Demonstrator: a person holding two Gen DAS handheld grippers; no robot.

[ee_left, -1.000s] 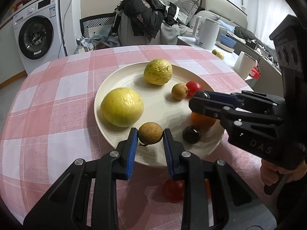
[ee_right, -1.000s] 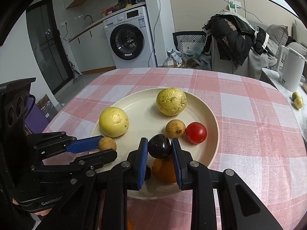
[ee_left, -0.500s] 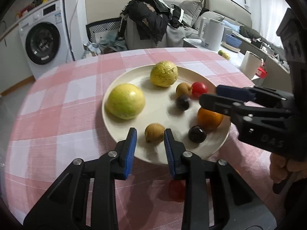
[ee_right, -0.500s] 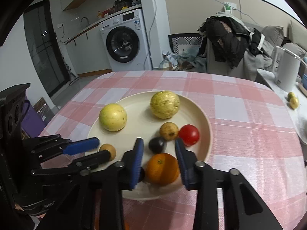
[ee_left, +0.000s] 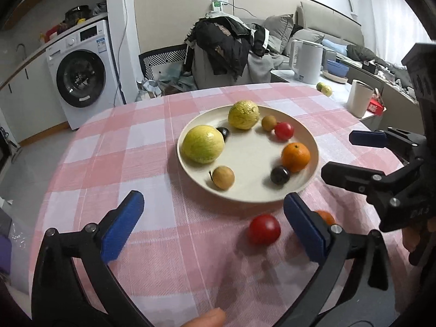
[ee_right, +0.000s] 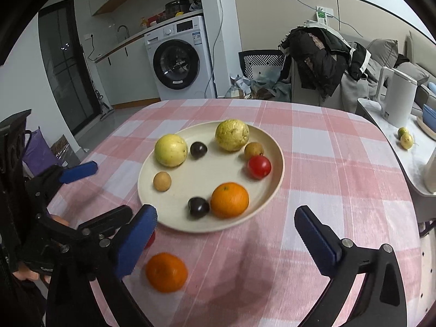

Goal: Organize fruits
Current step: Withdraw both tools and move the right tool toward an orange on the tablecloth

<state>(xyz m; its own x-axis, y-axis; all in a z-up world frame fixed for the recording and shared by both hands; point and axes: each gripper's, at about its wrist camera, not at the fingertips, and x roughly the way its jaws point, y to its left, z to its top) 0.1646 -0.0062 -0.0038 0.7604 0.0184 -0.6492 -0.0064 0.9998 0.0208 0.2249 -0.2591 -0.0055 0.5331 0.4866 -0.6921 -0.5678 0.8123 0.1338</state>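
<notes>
As we read the left wrist view, our left gripper [ee_left: 212,220] stands spread wide and holds nothing. The small red tomato [ee_left: 264,229] lies on the pink checked tablecloth [ee_left: 136,158], outside the round cream plate [ee_left: 245,199] and just inside the right-hand blue pad. A loose orange [ee_left: 324,216] shows only partly behind that pad. We judge the tomato the nearest pick for this gripper; being round, it has no long axis to align with.

In the right wrist view, our right gripper [ee_right: 226,242] is likewise released and empty. The loose orange [ee_right: 166,272] rests on the cloth beside its left-hand pad, low and left of centre, so we must shift leftward. Eight fruits sit on the plate [ee_right: 278,179].
</notes>
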